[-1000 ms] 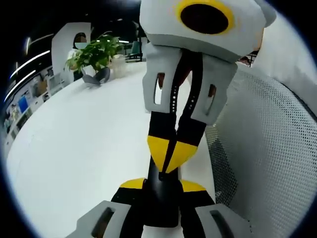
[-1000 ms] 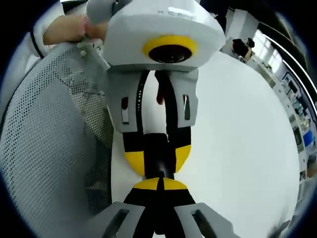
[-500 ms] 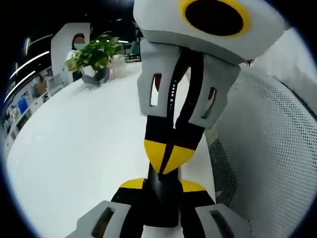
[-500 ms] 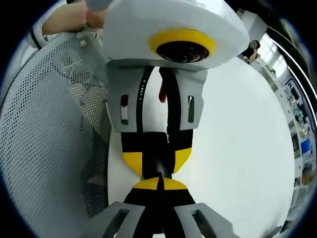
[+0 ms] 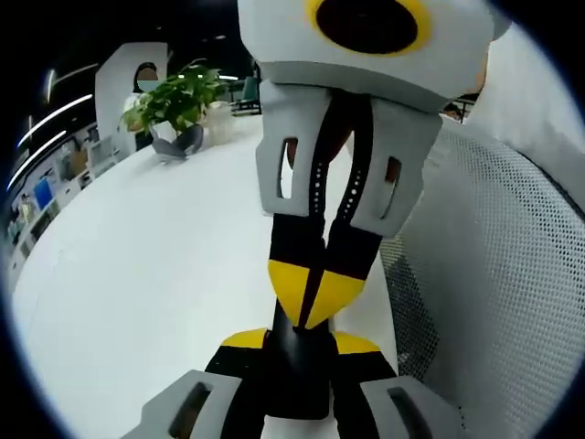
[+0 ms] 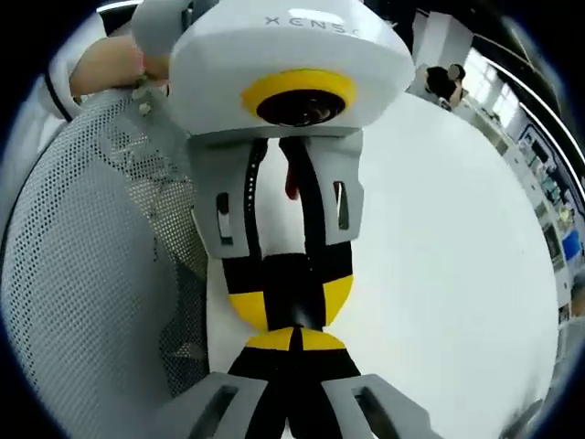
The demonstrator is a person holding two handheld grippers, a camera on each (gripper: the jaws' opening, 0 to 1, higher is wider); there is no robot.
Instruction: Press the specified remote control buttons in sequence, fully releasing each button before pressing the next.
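Table (image 5: pixel 137 274) smooth matt white; chair (image 5: pixel 494 274) perforated mesh (grey); remote (image 5: pixel 297 375) glossy black.

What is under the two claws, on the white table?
Under both claws lies a dark remote, clamped by the left claw. The right claw's closed tips touch its end. Its buttons are covered. Beneath it is the white table.
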